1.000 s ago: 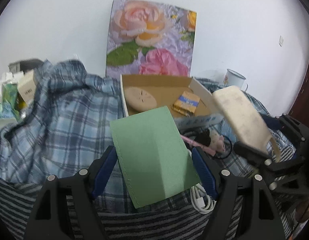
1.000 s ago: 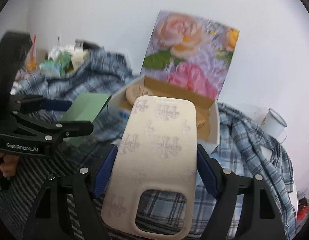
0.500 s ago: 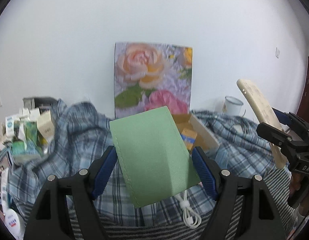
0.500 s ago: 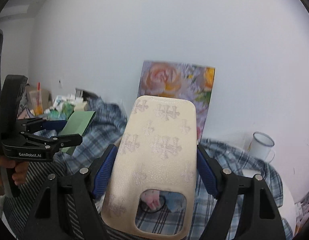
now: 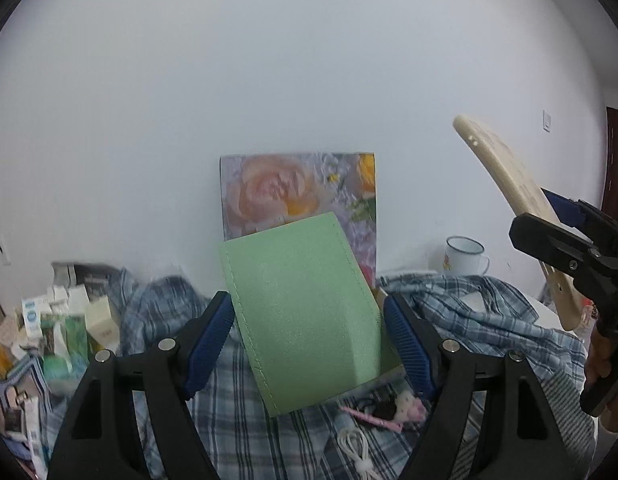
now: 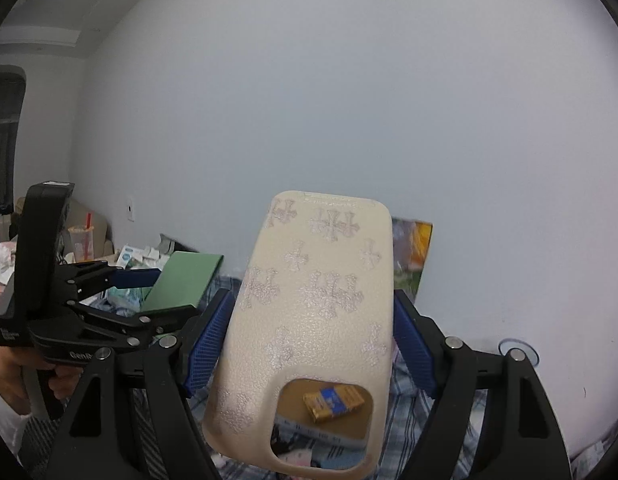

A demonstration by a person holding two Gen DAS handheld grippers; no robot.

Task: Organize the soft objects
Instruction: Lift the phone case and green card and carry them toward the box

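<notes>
Both grippers rose since 1 second ago, box dropping low in view | left gripper fingers clamp green pouch, right gripper fingers clamp phone case, above box | I judge neither placed yet.

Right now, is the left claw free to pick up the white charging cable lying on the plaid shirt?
Probably not: the left claw is shut on a green card sleeve, though the coiled white charging cable lies uncovered below.

We note a green card sleeve held aloft, tilted – and a cream phone case with embossed crosses, upright.
</notes>
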